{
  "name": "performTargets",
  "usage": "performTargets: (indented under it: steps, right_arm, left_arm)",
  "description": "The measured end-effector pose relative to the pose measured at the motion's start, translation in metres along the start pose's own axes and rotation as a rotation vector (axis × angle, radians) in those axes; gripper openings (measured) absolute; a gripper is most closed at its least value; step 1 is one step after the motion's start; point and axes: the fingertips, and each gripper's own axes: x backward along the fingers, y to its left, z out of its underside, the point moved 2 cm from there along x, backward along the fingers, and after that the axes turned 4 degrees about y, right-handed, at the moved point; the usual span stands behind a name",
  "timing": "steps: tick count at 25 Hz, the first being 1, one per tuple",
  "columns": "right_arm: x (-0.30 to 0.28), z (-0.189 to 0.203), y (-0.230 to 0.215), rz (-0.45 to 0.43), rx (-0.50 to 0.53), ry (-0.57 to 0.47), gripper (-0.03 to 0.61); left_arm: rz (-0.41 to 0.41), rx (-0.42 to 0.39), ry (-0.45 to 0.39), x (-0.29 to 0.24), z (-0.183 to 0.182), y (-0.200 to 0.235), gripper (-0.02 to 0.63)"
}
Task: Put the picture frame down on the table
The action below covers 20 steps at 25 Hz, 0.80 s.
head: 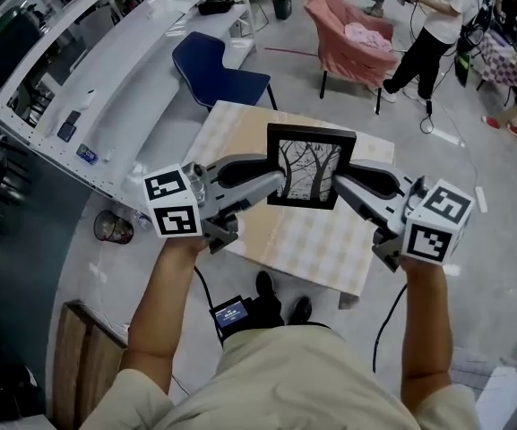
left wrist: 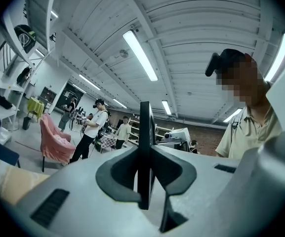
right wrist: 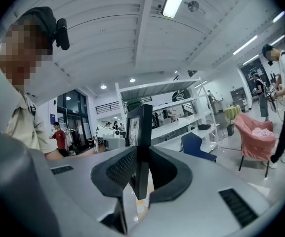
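One long white counter [head: 124,70] runs along the left side of the room, from near to far, with small things scattered on it. Right of it stands a table [head: 321,249] under a pale checked cloth, straight ahead of the person. At the far side of the room sits a pink armchair [head: 348,38] with a pink bundle on its seat. A dark blue chair [head: 215,74] stands at the table's far left corner, close to the counter. At the far right a person in a white top and dark trousers [head: 433,34] stands on the floor, well apart from the table.

Over the middle of the table is the picture frame [head: 309,168]. It is black, with a grey print of bare trees, and its face is turned up towards the person. It is carried by its two side edges. From above I cannot tell whether its lower edge touches the cloth.

The left gripper [head: 276,184] pinches the frame's left edge, with its dark pads pressed on either face of the thin rim. The right gripper [head: 339,186] pinches the right edge in the same way, so the frame hangs between the two, level and straight.
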Motion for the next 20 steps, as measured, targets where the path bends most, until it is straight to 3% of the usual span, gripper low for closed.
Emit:
performTargets:
  steps: [10, 20]
  right_arm:
    - [-0.035, -0.007, -0.03, 0.024, -0.019, 0.026, 0.072]
    - [-0.06, 0.014, -0.061, 0.035, -0.075, 0.049, 0.072]
  left_arm:
    - [0.01, 0.027, 0.003, 0.007, -0.007, 0.048, 0.074]
    - [0.001, 0.072, 0.028, 0.007, 0.013, 0.087, 0.074]
